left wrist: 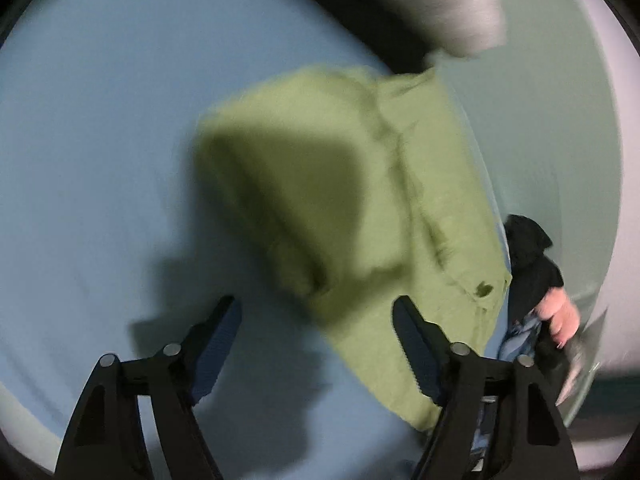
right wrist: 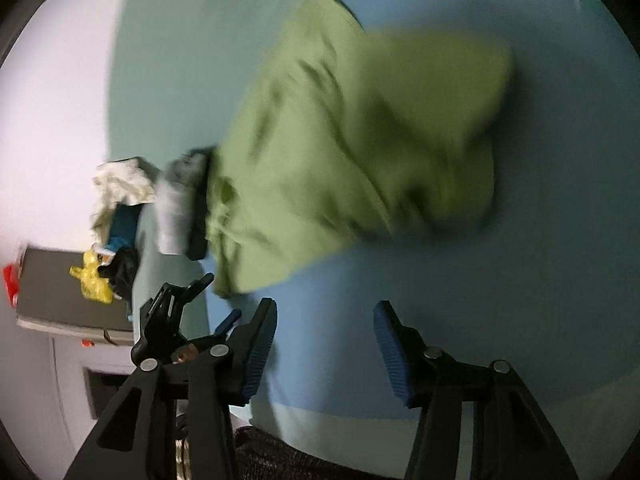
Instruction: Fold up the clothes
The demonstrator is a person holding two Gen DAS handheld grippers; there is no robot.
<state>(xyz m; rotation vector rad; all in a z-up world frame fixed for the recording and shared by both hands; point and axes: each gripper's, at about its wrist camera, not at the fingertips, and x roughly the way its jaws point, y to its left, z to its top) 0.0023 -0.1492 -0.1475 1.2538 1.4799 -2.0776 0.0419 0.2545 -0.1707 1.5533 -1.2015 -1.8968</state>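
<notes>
left gripper (left wrist: 318, 312): jaws apart, nothing between the 2 fingers, near edge of green garment (left wrist: 352, 200) just ahead | right gripper (right wrist: 325, 316): jaws apart, empty | green garment: lies rumpled on light blue surface (left wrist: 100, 140), beyond both grippers

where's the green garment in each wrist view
Left wrist: green garment fills the centre, running down to the right, just beyond the open left gripper.
Right wrist: green garment lies centre to upper right, beyond the open right gripper.
Shared landmark: the blue sheet beneath it.
</notes>
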